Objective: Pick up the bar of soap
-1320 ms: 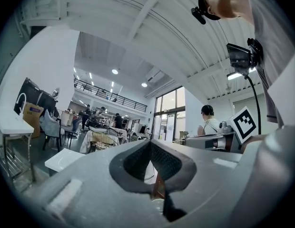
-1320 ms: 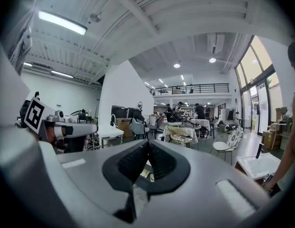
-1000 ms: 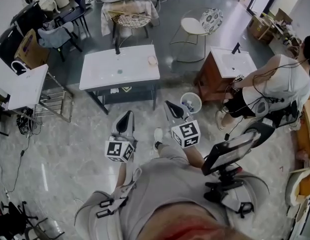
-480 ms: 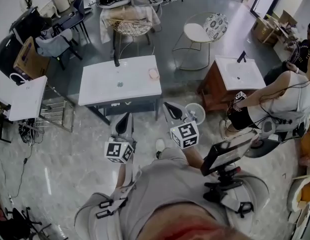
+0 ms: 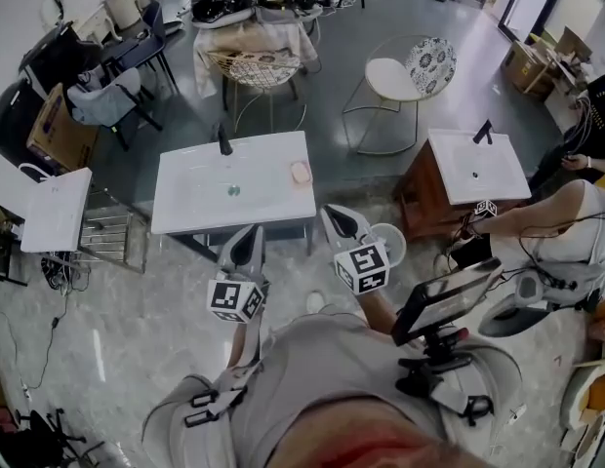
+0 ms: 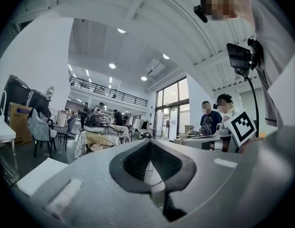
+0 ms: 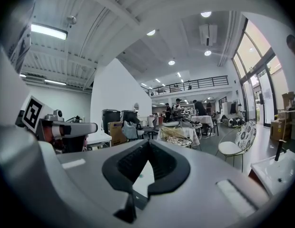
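The bar of soap (image 5: 301,172) is a pale pink block lying near the right edge of a white washbasin top (image 5: 200,208) in the head view. A black tap (image 5: 224,142) stands at the top's far edge. My left gripper (image 5: 252,232) is held level just short of the basin's near edge, jaws shut and empty. My right gripper (image 5: 334,213) hovers beside the basin's near right corner, also shut with nothing in it. In the left gripper view the left gripper's (image 6: 150,141) tips meet; in the right gripper view the right gripper's (image 7: 148,144) tips meet too. The soap lies beyond both grippers.
A second washbasin on a wooden cabinet (image 5: 475,169) stands to the right, with a person (image 5: 576,232) sitting by it. A round white bin (image 5: 388,243) sits on the floor near my right gripper. A white slab (image 5: 54,208), chairs (image 5: 405,66) and a draped table (image 5: 254,37) ring the area.
Both grippers have travelled forward toward the washbasin, which now lies closer beneath them. Their jaws stay shut. The person at the right has shifted lower in view.
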Demonstrator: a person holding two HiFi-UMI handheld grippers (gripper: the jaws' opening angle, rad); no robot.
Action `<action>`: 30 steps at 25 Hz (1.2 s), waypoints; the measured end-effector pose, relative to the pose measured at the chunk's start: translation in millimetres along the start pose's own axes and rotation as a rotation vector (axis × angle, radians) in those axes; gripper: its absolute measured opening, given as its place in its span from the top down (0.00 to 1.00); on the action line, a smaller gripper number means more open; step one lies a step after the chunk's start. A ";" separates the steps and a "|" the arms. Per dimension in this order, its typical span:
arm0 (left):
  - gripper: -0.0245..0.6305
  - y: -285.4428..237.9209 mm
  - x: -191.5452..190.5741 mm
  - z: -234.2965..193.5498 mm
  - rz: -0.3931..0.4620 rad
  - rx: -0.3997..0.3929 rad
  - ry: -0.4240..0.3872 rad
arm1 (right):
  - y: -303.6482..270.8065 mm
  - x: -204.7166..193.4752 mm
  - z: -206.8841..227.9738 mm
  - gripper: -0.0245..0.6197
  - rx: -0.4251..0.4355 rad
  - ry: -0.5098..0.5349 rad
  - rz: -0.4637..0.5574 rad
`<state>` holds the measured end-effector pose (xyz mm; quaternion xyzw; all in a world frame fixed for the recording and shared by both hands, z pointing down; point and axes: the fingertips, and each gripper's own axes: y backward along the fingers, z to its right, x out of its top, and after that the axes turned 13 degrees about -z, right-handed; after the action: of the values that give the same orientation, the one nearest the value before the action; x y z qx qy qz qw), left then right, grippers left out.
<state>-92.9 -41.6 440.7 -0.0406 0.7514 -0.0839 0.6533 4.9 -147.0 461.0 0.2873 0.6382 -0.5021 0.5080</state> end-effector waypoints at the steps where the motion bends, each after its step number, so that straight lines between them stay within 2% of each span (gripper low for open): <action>1: 0.96 -8.5 -0.2 -3.4 -0.002 0.003 0.000 | -7.1 -0.2 6.2 0.96 0.004 0.001 -0.001; 8: 0.96 -55.0 1.1 -19.6 -0.012 0.024 -0.013 | -46.4 -0.9 47.4 0.96 0.022 0.000 -0.013; 18: 0.96 -65.1 -16.8 -36.7 -0.074 0.088 -0.001 | -78.6 -10.6 57.4 0.96 0.078 -0.033 -0.017; 24: 0.96 -80.5 -18.4 -40.0 -0.083 0.052 -0.010 | -80.0 -15.0 68.7 0.96 0.038 -0.058 -0.016; 30: 0.96 -113.3 -10.8 -41.5 -0.064 -0.026 -0.018 | -87.4 -16.9 89.3 0.96 -0.026 -0.080 -0.032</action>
<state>-137.8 -148.1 477.0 -0.0738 0.7448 -0.0947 0.6564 -34.2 -256.8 509.1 0.2501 0.6283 -0.5132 0.5285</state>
